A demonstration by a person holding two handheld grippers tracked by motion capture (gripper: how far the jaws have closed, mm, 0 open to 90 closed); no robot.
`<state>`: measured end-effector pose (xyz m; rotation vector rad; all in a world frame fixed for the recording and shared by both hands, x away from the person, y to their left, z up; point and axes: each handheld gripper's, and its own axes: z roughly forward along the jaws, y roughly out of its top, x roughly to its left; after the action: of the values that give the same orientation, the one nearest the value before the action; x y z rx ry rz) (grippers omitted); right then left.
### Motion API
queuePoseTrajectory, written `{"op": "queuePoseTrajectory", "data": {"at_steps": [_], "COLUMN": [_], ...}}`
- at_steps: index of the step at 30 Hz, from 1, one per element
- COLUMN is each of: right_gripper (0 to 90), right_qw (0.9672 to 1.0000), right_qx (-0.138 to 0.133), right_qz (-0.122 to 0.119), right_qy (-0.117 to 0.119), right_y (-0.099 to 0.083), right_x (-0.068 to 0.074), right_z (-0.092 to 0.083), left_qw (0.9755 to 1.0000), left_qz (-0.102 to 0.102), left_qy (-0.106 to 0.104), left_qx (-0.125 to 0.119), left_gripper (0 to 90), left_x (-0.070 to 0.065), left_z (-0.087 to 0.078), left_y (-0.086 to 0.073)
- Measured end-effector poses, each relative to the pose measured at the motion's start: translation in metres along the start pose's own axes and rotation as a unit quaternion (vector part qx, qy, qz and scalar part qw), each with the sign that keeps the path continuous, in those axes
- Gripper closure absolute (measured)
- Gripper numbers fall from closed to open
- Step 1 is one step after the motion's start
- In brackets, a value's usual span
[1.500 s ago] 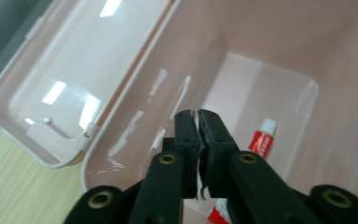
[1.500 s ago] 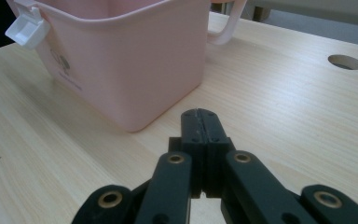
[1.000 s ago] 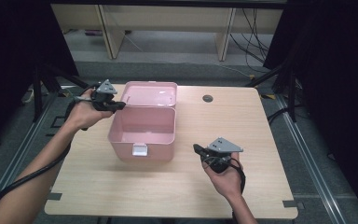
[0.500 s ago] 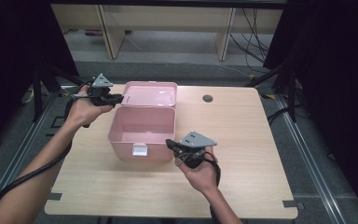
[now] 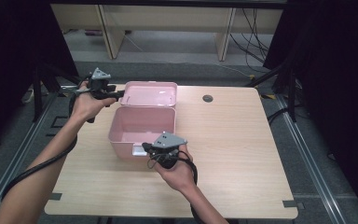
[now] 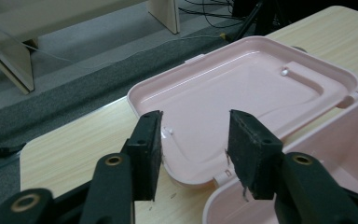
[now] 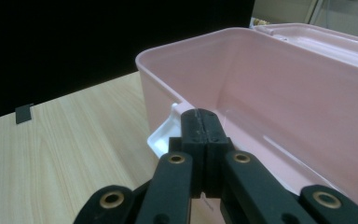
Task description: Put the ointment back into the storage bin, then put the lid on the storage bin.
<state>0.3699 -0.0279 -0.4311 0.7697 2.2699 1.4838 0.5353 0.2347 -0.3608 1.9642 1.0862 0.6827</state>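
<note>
**benchwatcher:** So where was the box sitting when you paused, and which claw was closer to it?

**me:** The pink box sat left of the bench's middle, a bit nearer the far edge than the near one. Its lid was flipped all the way open and lay flat behind it, toward the far edge, with the hinge line running parallel to that edge. So the box's long axis ran left to right across the bench, and the open mouth faced straight up.

My right claw was the nearer one to the body of the box. I had it pinched fully closed with nothing between the pads, tip right up against the front wall, just by the white latch on the near side. From that claw the box lay straight ahead, toward the far edge.

**benchwatcher:** And the left one?

**me:** My left claw was at the lid's left end, near the bench's far left corner. Its jaws had just been opening, and in the left gripper view they stood apart with the lid's near corner showing in the gap, not pressed by either pad. So I'd call it let go.

**benchwatcher:** Next move?

**me:** My guess was something with the latch or front wall, since that's where the right claw pointed. Everything turned on the latch being dead ahead of that closed tip.
</note>
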Motion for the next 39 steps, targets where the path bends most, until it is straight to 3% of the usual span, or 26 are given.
{"op": "queuePoseTrajectory", "data": {"at_steps": [1,2,3,4,6,9,11,13,16,18,19,20,23,24,25,29,30,32,33,35,36,39], "right_gripper": [90.0,90.0,90.0,90.0,90.0,90.0,90.0,90.0,90.0,90.0,90.0,90.0,90.0,90.0,90.0,90.0,90.0,90.0,90.0,90.0,90.0,90.0], "right_qw": [0.9998,0.9998,0.9999,1.0,1.0,1.0,1.0,0.9999,1.0,0.9998,0.9999,0.9998,0.9997,0.9997,0.9997,0.9999,0.9999,0.9998,0.9999,0.9998,0.9999,0.9998], "right_qx": [-0.004,-0.01,0.0,0.002,-0.008,0.001,-0.005,0.005,-0.001,0.006,0.006,0.005,0.008,0.007,0.002,-0.005,-0.004,0.004,0.005,0.001,0.011,0.013], "right_qz": [-0.018,-0.015,-0.014,0.001,-0.002,0.001,-0.001,-0.006,-0.004,-0.016,0.001,-0.012,-0.018,-0.018,-0.018,-0.001,-0.01,-0.016,-0.003,-0.017,-0.003,-0.005], "right_qy": [0.002,-0.005,0.002,0.005,0.001,0.007,0.004,0.011,0.009,0.01,0.014,0.014,0.016,0.016,0.017,0.013,0.01,0.014,0.01,0.007,0.011,0.011], "right_y": [0.0,-0.001,0.0,-0.001,-0.002,-0.002,-0.003,-0.002,-0.003,-0.002,-0.003,-0.002,-0.002,-0.002,-0.002,-0.004,-0.004,-0.004,-0.005,-0.006,-0.007,-0.008], "right_x": [-0.001,0.0,0.0,0.003,0.003,0.004,0.005,0.004,0.007,0.005,0.007,0.006,0.005,0.005,0.005,0.006,0.005,0.002,0.003,0.002,0.004,0.005], "right_z": [0.002,0.004,0.004,0.005,0.007,0.008,0.01,0.01,0.012,0.011,0.012,0.013,0.014,0.014,0.014,0.012,0.011,0.01,0.01,0.012,0.012,0.014], "left_qw": [1.0,0.9999,0.9998,0.9999,0.9997,0.9998,0.9997,0.9992,0.9992,0.9989,0.9989,0.9992,0.9988,0.9991,0.9986,0.9986,0.9982,0.9982,0.9982,0.9981,0.9977,0.9977], "left_qz": [-0.007,-0.012,-0.019,-0.015,-0.023,-0.019,-0.025,-0.037,-0.037,-0.043,-0.044,-0.038,-0.046,-0.039,-0.048,-0.046,-0.054,-0.054,-0.053,-0.056,-0.062,-0.064], "left_qy": [0.001,0.003,0.002,0.003,0.006,0.008,0.009,0.01,0.015,0.016,0.015,0.016,0.019,0.018,0.02,0.024,0.026,0.025,0.026,0.025,0.024,0.023], "left_qx": [-0.004,-0.005,-0.008,-0.002,-0.005,0.001,-0.001,-0.01,-0.003,-0.009,-0.01,0.001,-0.002,0.004,-0.005,0.001,-0.006,-0.001,0.0,0.002,-0.001,0.005], "left_gripper": [52.6,51.9,51.1,50.8,49.4,47.6,46.8,46.0,45.9,45.7,45.6,45.6,45.5,45.5,45.5,45.4,45.4,45.5,45.5,45.5,45.5,45.4], "left_x": [0.001,0.001,0.002,0.003,0.003,0.005,0.005,0.005,0.006,0.006,0.006,0.007,0.007,0.009,0.009,0.01,0.01,0.01,0.011,0.01,0.01,0.012], "left_z": [0.002,0.004,0.007,0.007,0.01,0.013,0.015,0.018,0.019,0.021,0.022,0.022,0.025,0.024,0.026,0.025,0.026,0.027,0.027,0.03,0.032,0.033], "left_y": [0.0,0.0,0.0,0.0,0.0,0.0,0.0,0.0,0.002,0.002,0.001,0.001,0.001,0.001,0.001,0.002,0.002,0.002,0.002,0.0,-0.001,-0.002]}}
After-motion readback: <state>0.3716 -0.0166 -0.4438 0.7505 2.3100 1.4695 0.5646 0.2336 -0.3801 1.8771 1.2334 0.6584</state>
